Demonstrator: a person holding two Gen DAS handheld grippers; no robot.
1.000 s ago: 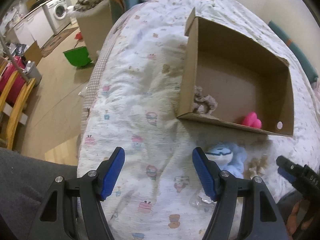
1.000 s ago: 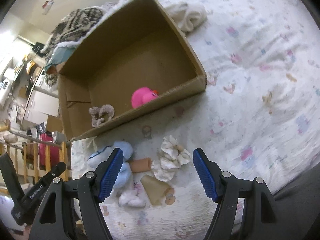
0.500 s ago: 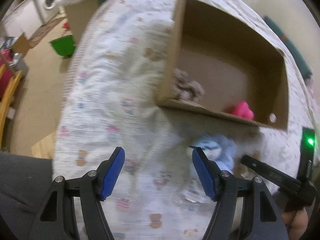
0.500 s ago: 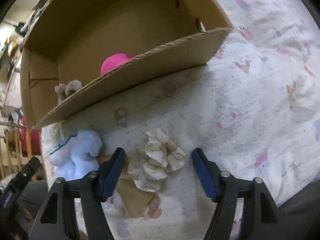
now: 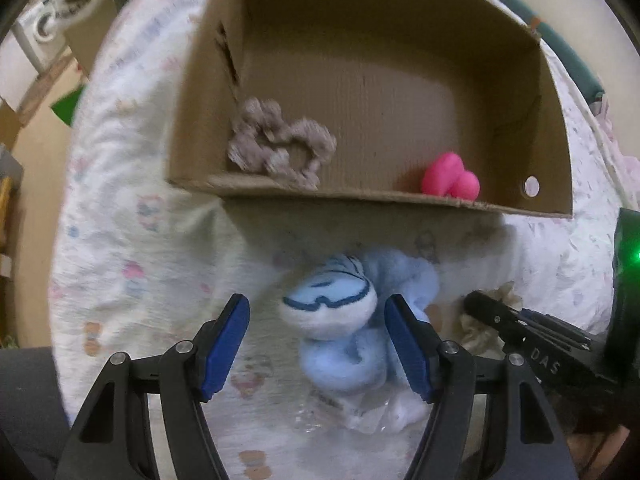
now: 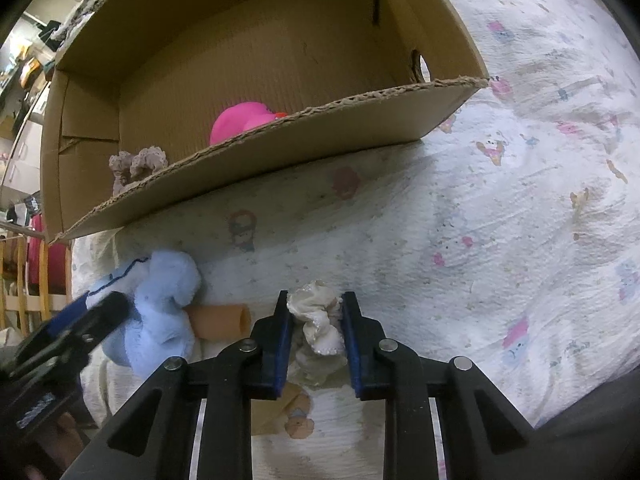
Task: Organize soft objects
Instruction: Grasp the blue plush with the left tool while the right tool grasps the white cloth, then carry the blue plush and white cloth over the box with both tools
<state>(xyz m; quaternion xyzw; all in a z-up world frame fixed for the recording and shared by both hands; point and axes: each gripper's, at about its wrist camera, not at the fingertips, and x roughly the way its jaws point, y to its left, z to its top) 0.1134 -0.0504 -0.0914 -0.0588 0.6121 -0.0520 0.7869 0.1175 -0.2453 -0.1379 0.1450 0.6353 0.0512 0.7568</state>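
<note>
1. Far left of the cardboard box (image 5: 192, 80), a grey-brown scrunchie (image 5: 280, 144) sits on the box floor, tucked into the near-left corner against the low front wall.
2. Your left hand-held gripper (image 5: 316, 336) has its blue pads spread wide apart, one on each side of the light blue plush toy (image 5: 340, 320). The right pad looks like it's just about touching the plush, the left one isn't, so nothing's clamped.
3. That plush lies on the bed (image 6: 520, 200), on the cartoon-print sheet, just in front of the box's near wall. There's some crinkly clear plastic (image 5: 344, 412) under its near end.
4. Right beside the plush there's a small peach-coloured tube thing (image 6: 220, 320), lying on its side and touching the plush.
5. Inside the box, toward the near-right corner, a bright pink soft toy (image 5: 450, 178) rests close to the front wall.
6. Your right hand-held gripper (image 6: 316, 320) is squeezed in on the cream scrunchie (image 6: 318, 320), both pads pressing its sides. The scrunchie sits on the sheet, near the box but outside it.
</note>
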